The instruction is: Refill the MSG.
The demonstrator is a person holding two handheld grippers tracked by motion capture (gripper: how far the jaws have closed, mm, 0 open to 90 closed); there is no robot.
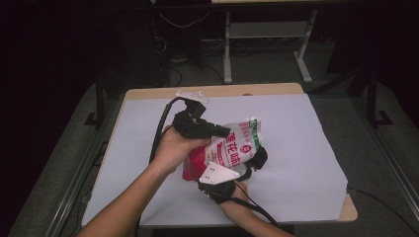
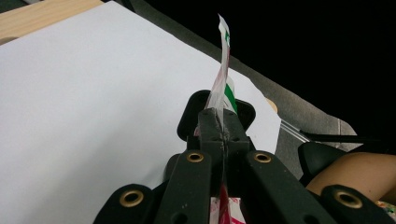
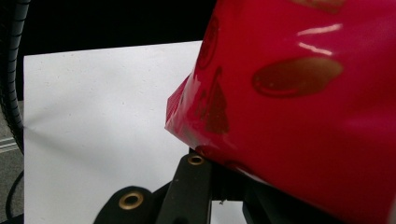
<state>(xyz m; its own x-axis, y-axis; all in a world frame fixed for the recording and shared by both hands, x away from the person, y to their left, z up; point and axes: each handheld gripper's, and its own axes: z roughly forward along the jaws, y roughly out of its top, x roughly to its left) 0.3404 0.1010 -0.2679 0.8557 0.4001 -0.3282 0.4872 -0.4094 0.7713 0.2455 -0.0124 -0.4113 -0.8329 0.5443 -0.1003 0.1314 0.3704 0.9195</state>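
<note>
Left tongs (image 2: 223,122) clamped on bag (image 1: 232,148) edge. Right tongs (image 1: 257,159) clamped on bag's other side, jaws together. Bag held above white sheet (image 1: 296,148) on table (image 1: 148,93). Cables trailing near.

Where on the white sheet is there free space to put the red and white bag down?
The white sheet is bare on the right, between the bag and the table's right edge, and on the far left, beside the forearm. The far strip near the wooden table edge is free too. The middle is crowded.
</note>
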